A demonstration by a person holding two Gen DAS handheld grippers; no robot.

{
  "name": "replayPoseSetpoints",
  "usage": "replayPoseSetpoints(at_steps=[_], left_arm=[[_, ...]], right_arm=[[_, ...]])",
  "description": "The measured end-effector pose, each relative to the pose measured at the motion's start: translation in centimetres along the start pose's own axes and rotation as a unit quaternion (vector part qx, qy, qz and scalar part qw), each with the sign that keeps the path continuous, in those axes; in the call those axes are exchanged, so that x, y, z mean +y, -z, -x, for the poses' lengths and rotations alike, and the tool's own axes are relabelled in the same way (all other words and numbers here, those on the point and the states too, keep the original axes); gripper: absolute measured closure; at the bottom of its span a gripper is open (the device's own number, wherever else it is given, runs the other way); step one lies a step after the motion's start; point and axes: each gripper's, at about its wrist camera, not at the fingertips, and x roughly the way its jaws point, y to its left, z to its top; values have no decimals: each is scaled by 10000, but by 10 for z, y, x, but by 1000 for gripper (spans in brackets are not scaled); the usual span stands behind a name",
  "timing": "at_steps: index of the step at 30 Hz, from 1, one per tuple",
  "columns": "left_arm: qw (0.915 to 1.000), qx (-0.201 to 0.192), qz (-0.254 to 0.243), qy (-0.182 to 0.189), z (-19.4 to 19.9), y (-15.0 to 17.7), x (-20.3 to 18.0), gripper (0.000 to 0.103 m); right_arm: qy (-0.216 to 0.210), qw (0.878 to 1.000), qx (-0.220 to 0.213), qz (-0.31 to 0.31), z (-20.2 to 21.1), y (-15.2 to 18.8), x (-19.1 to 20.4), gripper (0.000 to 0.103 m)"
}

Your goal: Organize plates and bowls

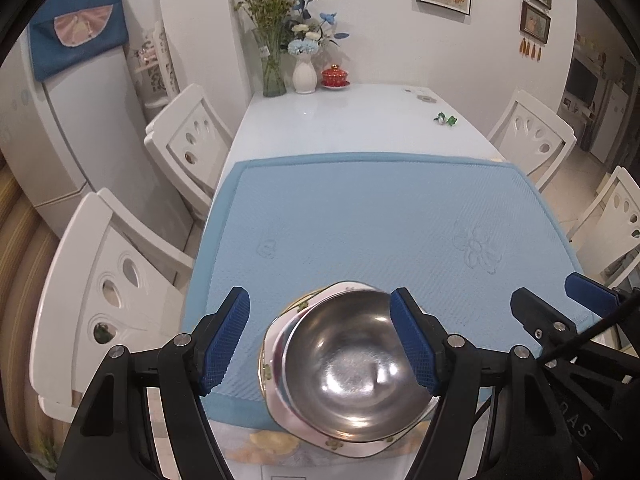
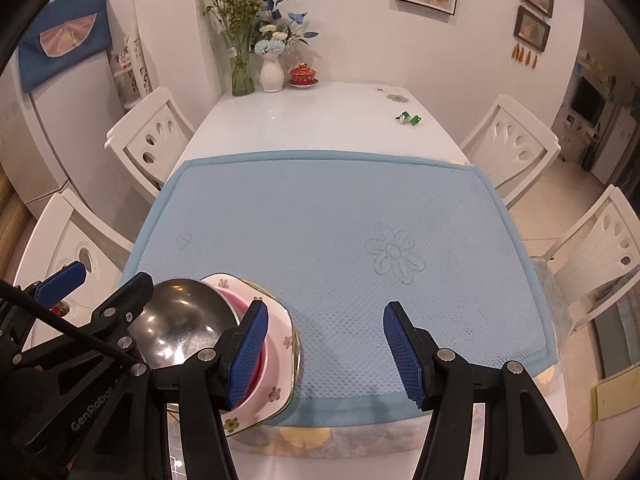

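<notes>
The steel bowl [image 1: 352, 364] sat nested on top of a stack: a pink bowl [image 2: 256, 364] under it and a floral plate [image 2: 280, 356] at the bottom. The stack rested at the near edge of the blue mat [image 1: 380, 220] on the tabletop [image 1: 340, 120], its near rim overhanging the mat's border. No other plates or bowls showed on the mat, so the gathering looked done, or nearly; what might remain was only shifting the stack further in.

The left gripper [image 1: 320, 340] hovered over the stack, fingers spread either side of the steel bowl without touching it. The right gripper [image 2: 324, 352] hung beside the stack, fingers spread and empty over bare mat.

Most of the mat beyond lay open. The vases [image 1: 302, 70] and red lidded cup [image 1: 335, 76] stood well apart at the far end; chairs [image 1: 120, 280] flanked both sides.
</notes>
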Motion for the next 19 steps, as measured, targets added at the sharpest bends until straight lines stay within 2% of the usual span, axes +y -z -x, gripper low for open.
replayPoseSetpoints(at_steps=[19], left_arm=[[9979, -17, 349, -546, 0, -22, -54, 32]], right_arm=[[-407, 9974, 281, 516, -22, -19, -61, 45]])
